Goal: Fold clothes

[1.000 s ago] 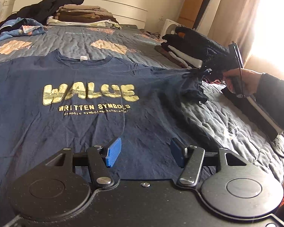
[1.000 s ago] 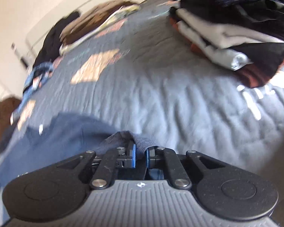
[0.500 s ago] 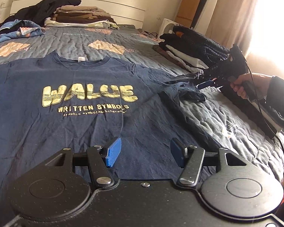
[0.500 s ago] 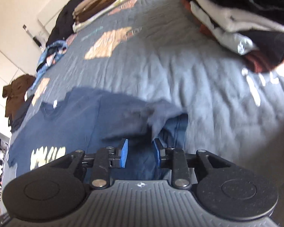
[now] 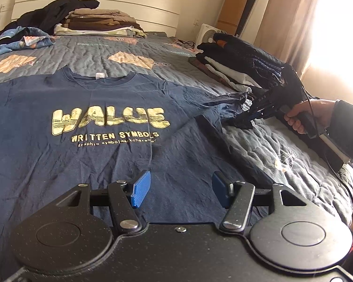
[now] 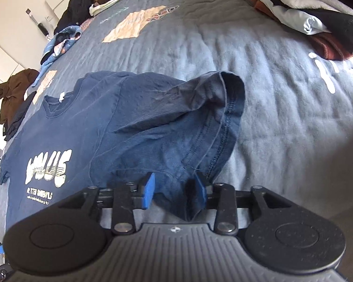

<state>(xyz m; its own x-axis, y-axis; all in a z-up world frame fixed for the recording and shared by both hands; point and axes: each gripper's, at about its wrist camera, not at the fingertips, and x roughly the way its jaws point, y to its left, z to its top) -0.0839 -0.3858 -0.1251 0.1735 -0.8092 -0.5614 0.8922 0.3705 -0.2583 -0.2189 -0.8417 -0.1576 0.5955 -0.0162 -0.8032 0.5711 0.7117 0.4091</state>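
A navy T-shirt [image 5: 106, 122] with gold "WALUE" lettering lies face up on the quilted bed [image 5: 258, 145]. Its right sleeve [image 6: 211, 108] is bunched and lifted a little off the quilt. My right gripper [image 6: 174, 192] points down at that sleeve. Its jaws stand apart and are closing, with a fold of sleeve cloth hanging between the blue pads [image 6: 148, 191]. In the left wrist view a hand [image 5: 306, 115] holds the right gripper [image 5: 244, 117] at the sleeve [image 5: 228, 103]. My left gripper [image 5: 178, 189] hovers open over the shirt's lower front with nothing between its fingers.
A stack of folded dark and white clothes [image 5: 242, 65] sits on the bed just right of the sleeve, also in the right wrist view [image 6: 306, 7]. Another folded pile [image 5: 101, 21] and loose garments lie by the headboard. A white fan [image 5: 207, 35] stands beyond.
The right gripper's jaws, pinched on the sleeve a second ago, now stand apart around it. That gripper tilted down and drew back, so more of the shirt shows. The left gripper kept still.
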